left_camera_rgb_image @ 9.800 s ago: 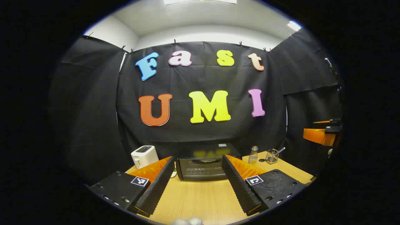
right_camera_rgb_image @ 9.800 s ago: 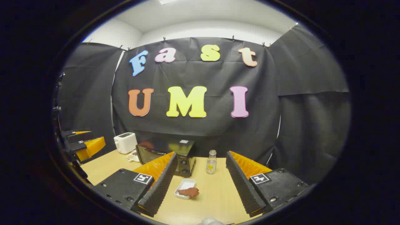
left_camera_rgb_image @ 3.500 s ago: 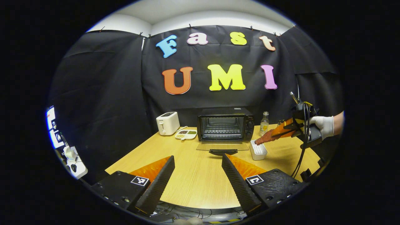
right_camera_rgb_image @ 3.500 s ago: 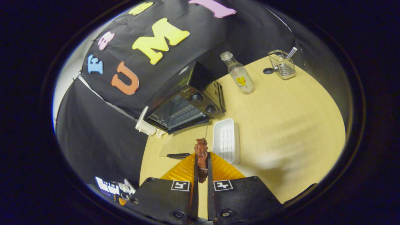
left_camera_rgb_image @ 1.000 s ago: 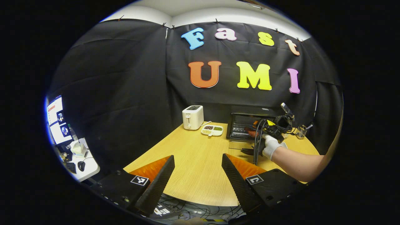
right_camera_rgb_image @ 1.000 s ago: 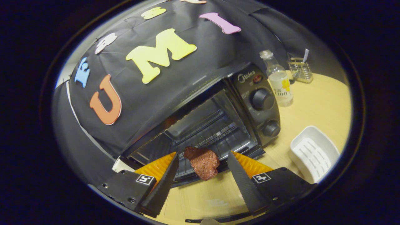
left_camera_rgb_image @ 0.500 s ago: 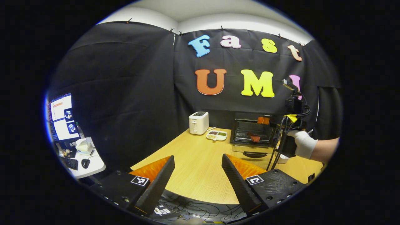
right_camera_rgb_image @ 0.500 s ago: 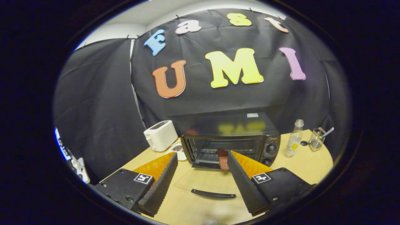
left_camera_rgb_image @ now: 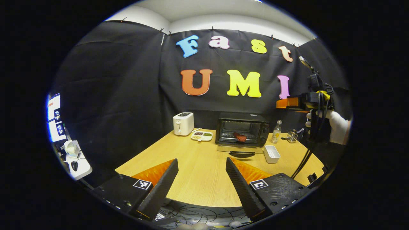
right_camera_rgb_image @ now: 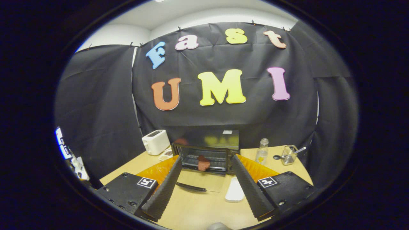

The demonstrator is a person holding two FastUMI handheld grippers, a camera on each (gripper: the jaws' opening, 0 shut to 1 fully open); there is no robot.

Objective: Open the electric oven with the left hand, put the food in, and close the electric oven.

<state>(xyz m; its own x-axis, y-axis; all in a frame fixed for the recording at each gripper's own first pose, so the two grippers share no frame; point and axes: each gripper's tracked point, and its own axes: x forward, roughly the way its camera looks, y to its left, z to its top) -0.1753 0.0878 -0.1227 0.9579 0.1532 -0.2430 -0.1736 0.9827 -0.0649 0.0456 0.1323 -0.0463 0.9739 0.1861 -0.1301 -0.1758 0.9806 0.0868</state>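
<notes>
On the left of the bench [left_camera_rgb_image: 198,172] the left tongs [left_camera_rgb_image: 199,174] hang spread wide with nothing between their fingers, well short of the electric oven [left_camera_rgb_image: 242,131], which stands at the far side between a white toaster [left_camera_rgb_image: 183,123] and a small bottle [left_camera_rgb_image: 276,131]. The food [left_camera_rgb_image: 240,136], a reddish-brown piece, lies on the rack inside the cavity, and the glass door [left_camera_rgb_image: 239,149] is folded down flat toward the bench with its dark handle [left_camera_rgb_image: 241,154] at the near edge. The step in hand looks to be the closing, which by the task falls to the left side. To do it well, I would bring the left tongs in low under the handle, lift along the door's hinge arc rather than shoving straight back, and finish with a firm push so the latch seats without sliding the oven. Just right of the door sits a white tray [left_camera_rgb_image: 272,153], near enough to be clipped on a wide approach. Farther right, the right tongs [right_camera_rgb_image: 204,180] are parted and hold nothing, raised clear in a gloved hand [left_camera_rgb_image: 335,127].
</notes>
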